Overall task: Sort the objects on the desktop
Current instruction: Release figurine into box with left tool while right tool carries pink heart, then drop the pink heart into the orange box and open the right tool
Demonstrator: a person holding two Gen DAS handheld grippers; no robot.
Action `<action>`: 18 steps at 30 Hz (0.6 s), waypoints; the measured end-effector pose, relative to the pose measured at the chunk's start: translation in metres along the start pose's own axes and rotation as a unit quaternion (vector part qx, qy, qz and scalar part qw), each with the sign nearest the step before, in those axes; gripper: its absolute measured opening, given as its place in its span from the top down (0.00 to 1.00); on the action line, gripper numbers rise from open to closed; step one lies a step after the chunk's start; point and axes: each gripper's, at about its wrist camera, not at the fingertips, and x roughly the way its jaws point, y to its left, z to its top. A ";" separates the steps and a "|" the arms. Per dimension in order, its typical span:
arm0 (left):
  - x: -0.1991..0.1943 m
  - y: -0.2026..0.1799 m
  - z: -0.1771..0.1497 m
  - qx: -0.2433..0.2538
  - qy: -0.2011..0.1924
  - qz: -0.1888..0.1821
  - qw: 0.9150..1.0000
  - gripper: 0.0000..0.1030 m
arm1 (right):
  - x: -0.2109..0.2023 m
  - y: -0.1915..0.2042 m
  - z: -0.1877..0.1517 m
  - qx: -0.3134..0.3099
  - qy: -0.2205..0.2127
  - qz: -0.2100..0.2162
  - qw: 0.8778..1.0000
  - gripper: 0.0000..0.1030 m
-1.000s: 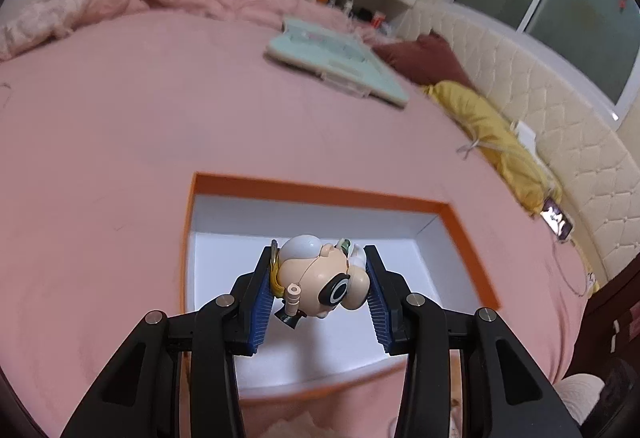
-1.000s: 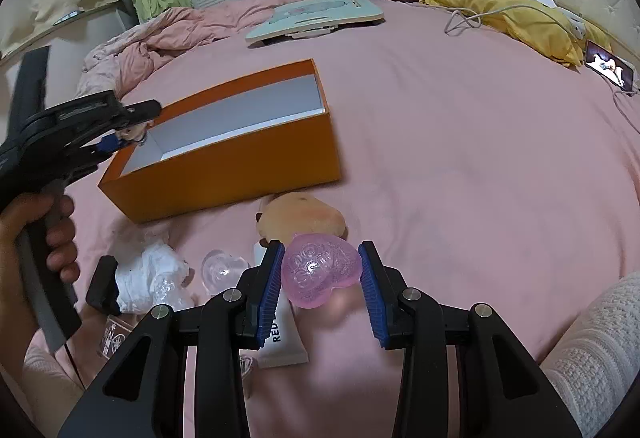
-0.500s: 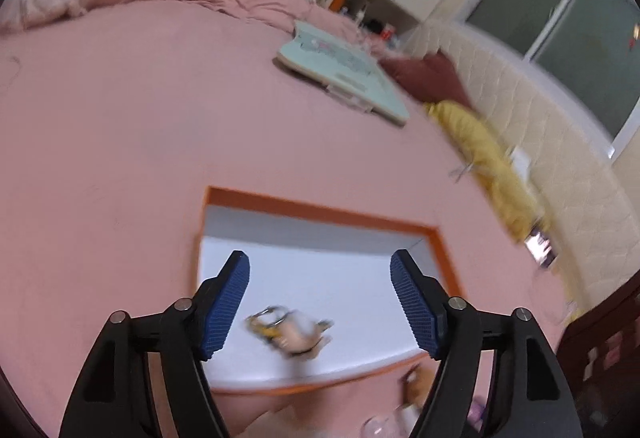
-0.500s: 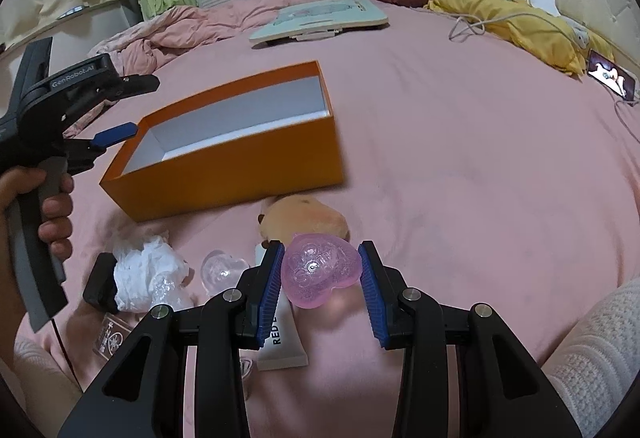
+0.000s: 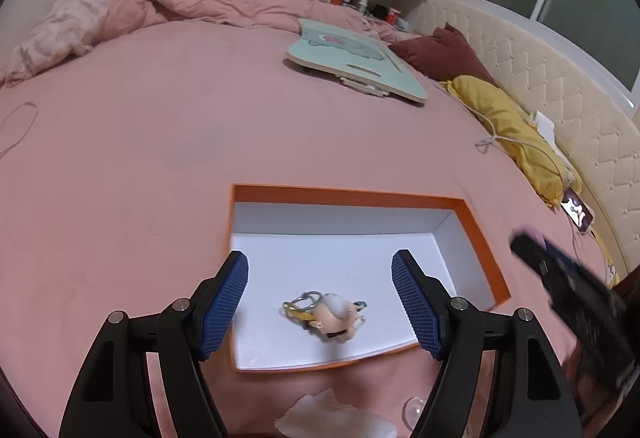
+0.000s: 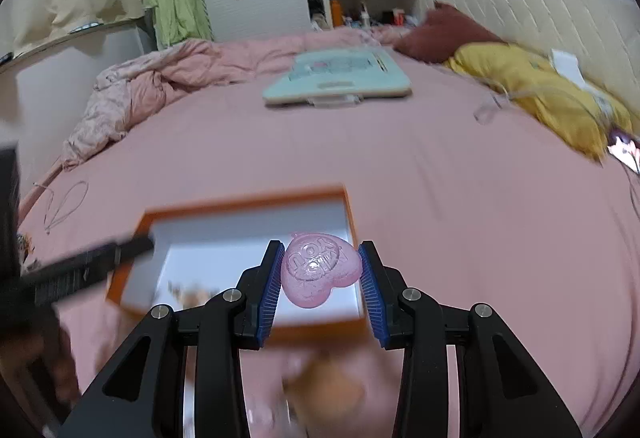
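There is one orange box (image 5: 478,234) on the pink bed (image 5: 140,157), with one little doll keychain (image 5: 330,312) inside it. One pink heart toy (image 6: 320,274) hangs over the box. Behind the box lie one green board (image 5: 352,59) and two pillows, one red (image 5: 444,53) and one yellow (image 5: 504,117).

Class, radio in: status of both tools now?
Left tool open above orange box. Keychain figure inside. Right tool shut on pink heart.

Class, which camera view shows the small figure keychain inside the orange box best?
The left wrist view: the figure keychain lies sharp on the white floor of the orange box, between the open left gripper fingers. The right wrist view shows only a blur there.
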 end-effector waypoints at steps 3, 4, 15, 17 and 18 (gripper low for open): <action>0.001 0.005 0.001 -0.010 0.000 0.000 1.000 0.28 | 0.029 0.009 0.020 -0.012 0.012 0.002 1.000 0.62; 0.002 0.006 0.002 -0.013 -0.001 -0.001 1.000 0.28 | 0.038 0.011 0.023 -0.012 0.020 0.002 1.000 0.62; 0.008 0.011 0.002 -0.025 0.002 -0.003 1.000 0.28 | 0.094 0.014 0.000 -0.021 0.084 0.001 0.996 0.61; 0.008 0.011 0.002 -0.026 0.000 -0.004 1.000 0.28 | 0.092 0.012 0.001 -0.020 0.082 0.003 0.996 0.61; 0.007 0.011 0.002 -0.026 -0.001 -0.004 1.000 0.28 | 0.090 0.012 0.002 -0.018 0.082 0.005 0.996 0.61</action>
